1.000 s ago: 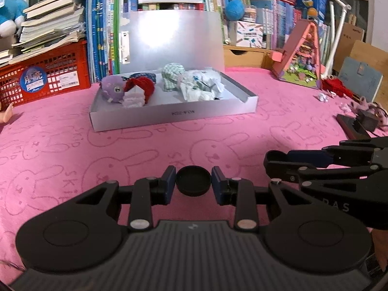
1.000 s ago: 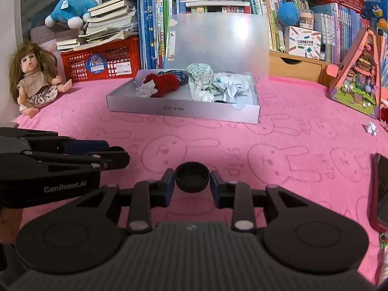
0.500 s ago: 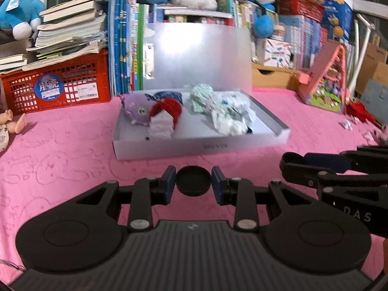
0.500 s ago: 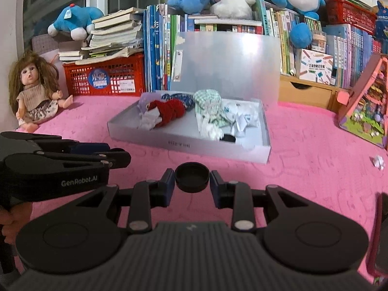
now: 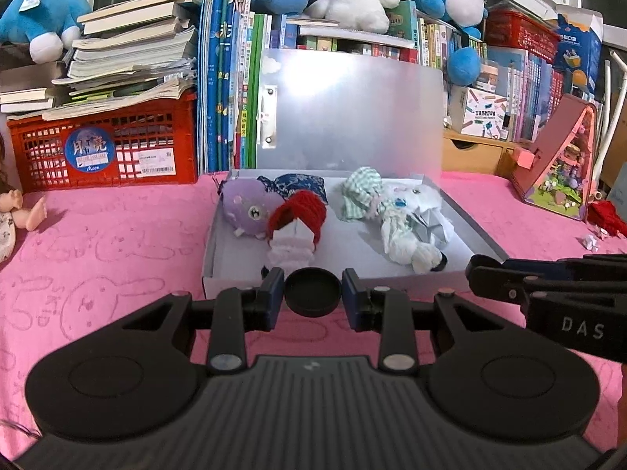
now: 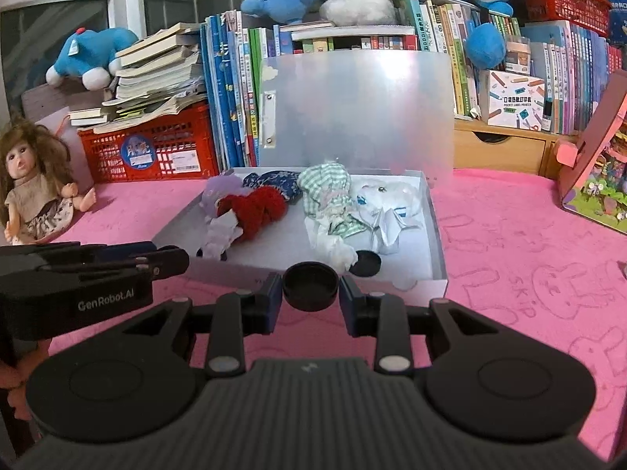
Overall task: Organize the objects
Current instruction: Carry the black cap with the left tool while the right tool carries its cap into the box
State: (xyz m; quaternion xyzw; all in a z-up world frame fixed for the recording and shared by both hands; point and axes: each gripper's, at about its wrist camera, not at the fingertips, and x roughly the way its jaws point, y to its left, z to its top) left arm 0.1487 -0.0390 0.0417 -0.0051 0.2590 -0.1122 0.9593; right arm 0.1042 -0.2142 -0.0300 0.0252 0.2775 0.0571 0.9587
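Observation:
A shallow grey box (image 5: 470, 231) with its frosted lid (image 5: 352, 113) raised stands on the pink cloth, straight ahead in both wrist views. It holds a purple plush (image 5: 249, 211), a red yarn piece (image 5: 301, 211), green checked doll clothes (image 6: 325, 184) and white garments (image 5: 407, 231). A black round cap (image 6: 366, 263) lies in its front right corner. My left gripper (image 5: 312, 291) is shut on a black round cap just before the box's front wall. My right gripper (image 6: 310, 285) is shut on a second black cap, beside it to the right.
A doll (image 6: 35, 192) sits at the left on the pink cloth (image 6: 529, 258). Behind the box are a red crate (image 5: 106, 145) with stacked books, upright books (image 5: 223, 90) and plush toys. A pink toy house (image 5: 560, 164) stands at the right, with small scraps (image 5: 589, 241) near it.
Both grippers have moved forward toward the box and risen a little, so the box looks larger and nearer. Each still grips its black cap.

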